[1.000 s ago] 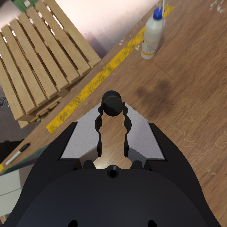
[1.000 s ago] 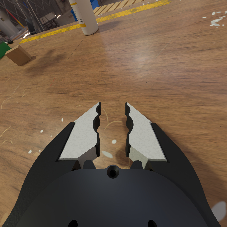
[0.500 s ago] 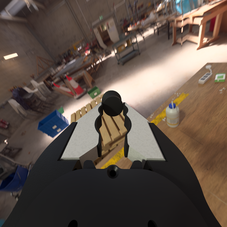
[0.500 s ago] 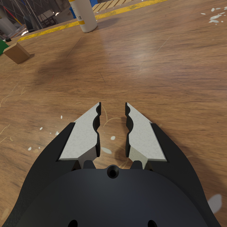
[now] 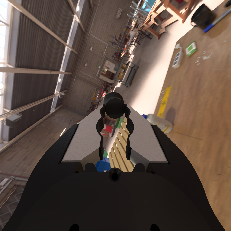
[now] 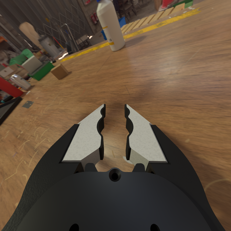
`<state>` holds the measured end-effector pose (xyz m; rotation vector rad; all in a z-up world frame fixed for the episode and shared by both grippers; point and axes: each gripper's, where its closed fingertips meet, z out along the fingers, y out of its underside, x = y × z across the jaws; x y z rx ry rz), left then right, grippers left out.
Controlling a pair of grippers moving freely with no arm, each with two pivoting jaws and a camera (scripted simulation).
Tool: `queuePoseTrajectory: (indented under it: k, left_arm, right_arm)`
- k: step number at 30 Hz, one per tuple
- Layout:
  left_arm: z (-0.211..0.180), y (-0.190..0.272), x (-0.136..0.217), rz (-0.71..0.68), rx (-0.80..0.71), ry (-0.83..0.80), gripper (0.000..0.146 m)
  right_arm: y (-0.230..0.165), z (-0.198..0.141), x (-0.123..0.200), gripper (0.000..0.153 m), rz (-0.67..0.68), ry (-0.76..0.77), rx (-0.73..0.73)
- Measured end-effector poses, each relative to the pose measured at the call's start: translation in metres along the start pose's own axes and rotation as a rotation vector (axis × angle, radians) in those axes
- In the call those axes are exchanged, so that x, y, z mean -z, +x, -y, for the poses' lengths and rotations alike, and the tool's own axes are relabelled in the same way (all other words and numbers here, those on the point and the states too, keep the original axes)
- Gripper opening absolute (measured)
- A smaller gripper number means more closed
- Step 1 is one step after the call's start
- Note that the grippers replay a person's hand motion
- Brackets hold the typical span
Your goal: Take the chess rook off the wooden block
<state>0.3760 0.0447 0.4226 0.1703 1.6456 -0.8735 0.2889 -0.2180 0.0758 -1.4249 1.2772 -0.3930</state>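
My left gripper (image 5: 115,106) pinches the black chess rook (image 5: 114,108) between its fingertips, lifted clear of the table, with the view rolled sideways toward the workshop hall. Beyond it a white glue bottle (image 5: 161,123) stands on the wooden table (image 5: 193,112) near a yellow stripe (image 5: 163,101). My right gripper (image 6: 115,106) hangs spread and empty over the table. Farther off to its left sits the wooden block (image 6: 60,71), its top bare, and beyond that the glue bottle.
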Motion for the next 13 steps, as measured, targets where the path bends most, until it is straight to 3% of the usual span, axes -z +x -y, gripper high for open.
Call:
queuePoseTrajectory:
  k: [6, 9, 13]
  left_arm:
    - [0.002, 0.138, -0.021, -0.083, -0.080, 0.122, 0.032]
    - [-0.018, 0.175, -0.027, -0.077, -0.185, 0.160, 0.032]
    - [-0.035, 0.221, -0.020, -0.132, -0.199, 0.115, 0.032]
  right_arm:
    - [-0.026, -0.001, 0.004, 0.029, 0.100, 0.002, 0.067]
    - [-0.041, -0.009, 0.004, 0.029, 0.162, -0.027, 0.114]
    - [-0.072, -0.024, 0.002, 0.031, 0.268, -0.069, 0.191]
